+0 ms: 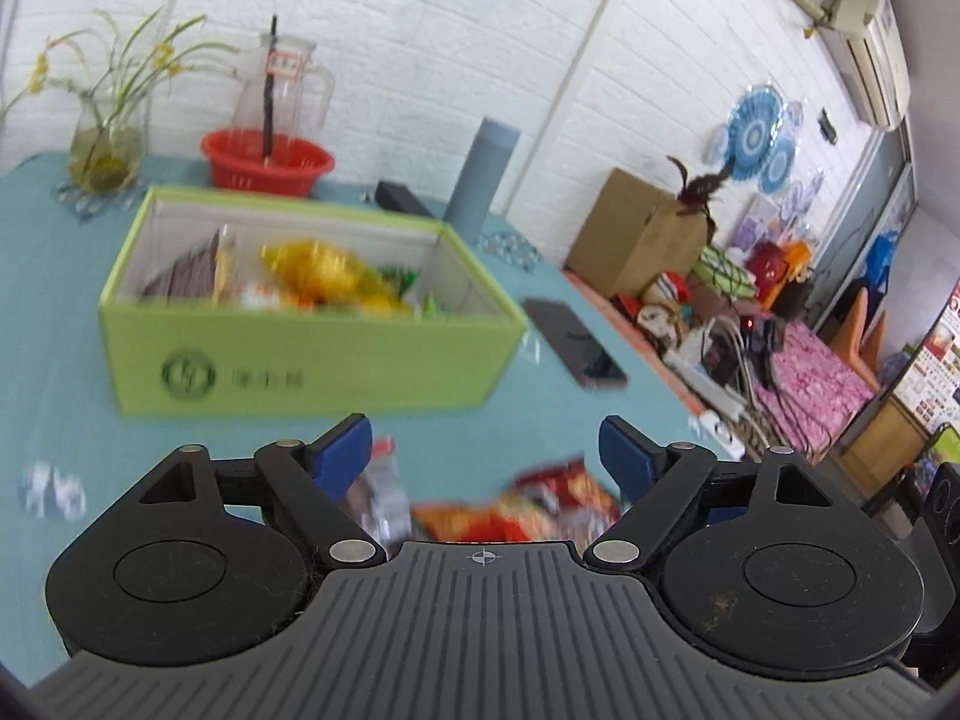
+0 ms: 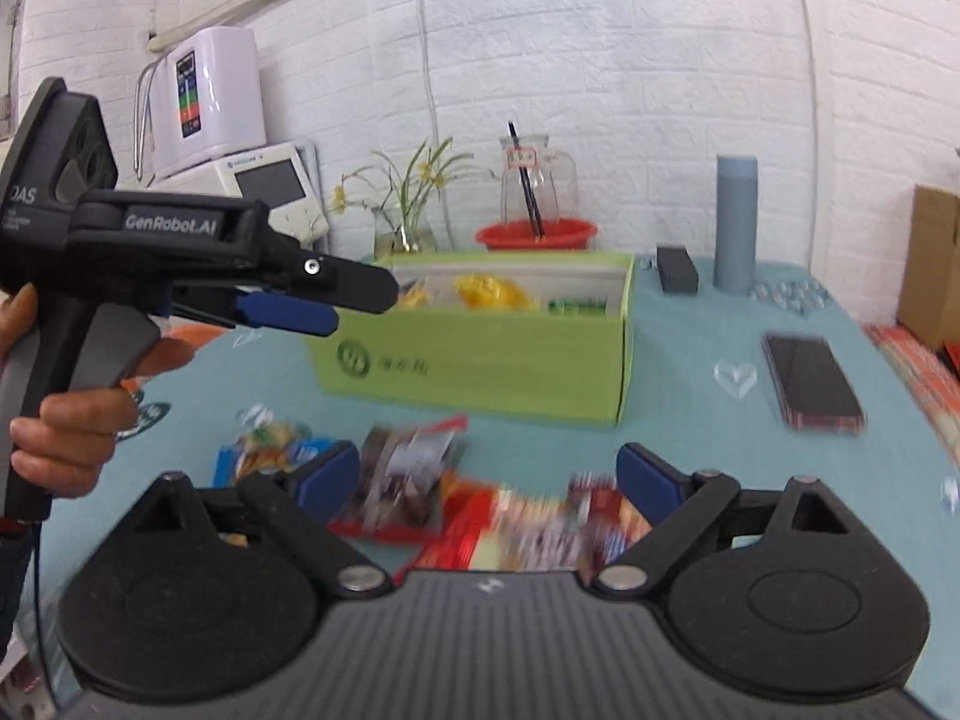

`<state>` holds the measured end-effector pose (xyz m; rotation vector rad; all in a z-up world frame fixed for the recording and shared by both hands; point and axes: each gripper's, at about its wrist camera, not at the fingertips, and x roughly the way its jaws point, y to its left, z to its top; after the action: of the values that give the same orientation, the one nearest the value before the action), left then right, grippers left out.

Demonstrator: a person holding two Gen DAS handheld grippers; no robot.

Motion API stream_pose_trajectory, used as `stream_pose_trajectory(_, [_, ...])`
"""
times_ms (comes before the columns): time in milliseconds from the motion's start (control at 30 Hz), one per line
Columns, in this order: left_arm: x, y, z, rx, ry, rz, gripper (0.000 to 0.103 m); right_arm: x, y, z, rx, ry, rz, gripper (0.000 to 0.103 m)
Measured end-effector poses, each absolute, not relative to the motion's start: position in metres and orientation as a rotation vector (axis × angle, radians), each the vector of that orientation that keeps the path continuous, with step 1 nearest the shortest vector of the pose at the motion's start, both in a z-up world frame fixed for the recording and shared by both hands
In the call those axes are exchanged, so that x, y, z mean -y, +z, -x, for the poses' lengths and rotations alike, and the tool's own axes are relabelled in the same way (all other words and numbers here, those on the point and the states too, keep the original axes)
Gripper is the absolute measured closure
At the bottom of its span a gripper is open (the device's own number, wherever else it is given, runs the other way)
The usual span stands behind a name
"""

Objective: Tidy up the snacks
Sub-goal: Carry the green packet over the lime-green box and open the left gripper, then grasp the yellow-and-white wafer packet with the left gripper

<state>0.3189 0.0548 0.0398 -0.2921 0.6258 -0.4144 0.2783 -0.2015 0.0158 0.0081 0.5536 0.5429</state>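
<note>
Ribbed grey housing and black pivoting links of the right gripper (image 2: 487, 474) fill the foreground, its blue pads spread wide with nothing gripped. The left gripper (image 1: 485, 450) likewise stands wide apart and empty. Crinkly foil snack packets (image 2: 414, 480) lie blurred on the teal tablecloth (image 2: 690, 438), just in front of the rectangular lime-green cardboard box (image 2: 480, 360), which holds more glossy packets. A flat dark phone (image 2: 813, 381) lies right of the box.

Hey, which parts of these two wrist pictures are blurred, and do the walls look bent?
Left wrist view: the snacks in the green box and the packets on the table are smeared; gripper body sharp. Right wrist view: the packets smear, the phone slightly. Both views: fisheye bows the brick lines.
</note>
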Motion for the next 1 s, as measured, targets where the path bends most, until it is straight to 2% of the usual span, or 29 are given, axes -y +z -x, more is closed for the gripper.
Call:
stream_pose_trajectory(267, [-0.042,-0.021,-0.277,-0.819,-0.461,0.405,0.034,0.204,-0.023,-0.234,-0.659,0.515,-0.061,0.011])
stream_pose_trajectory(333, [-0.039,-0.025,-0.278,-0.848,-0.476,0.42,0.038,0.205,-0.023,-0.237,-0.642,0.476,-0.025,0.011])
stream_pose_trajectory(467, [-0.024,-0.023,-0.282,-0.841,-0.492,0.399,0.038,0.214,-0.033,-0.259,-0.674,0.455,-0.05,0.011])
stream_pose_trajectory(633, [-0.001,-0.036,-0.295,-0.913,-0.527,0.388,0.056,0.214,-0.041,-0.266,-0.717,0.533,-0.088,0.01])
stream_pose_trajectory(1000, [-0.04,-0.024,-0.279,-0.844,-0.426,0.413,0.05,0.177,-0.029,-0.204,-0.717,0.742,-0.102,0.011])
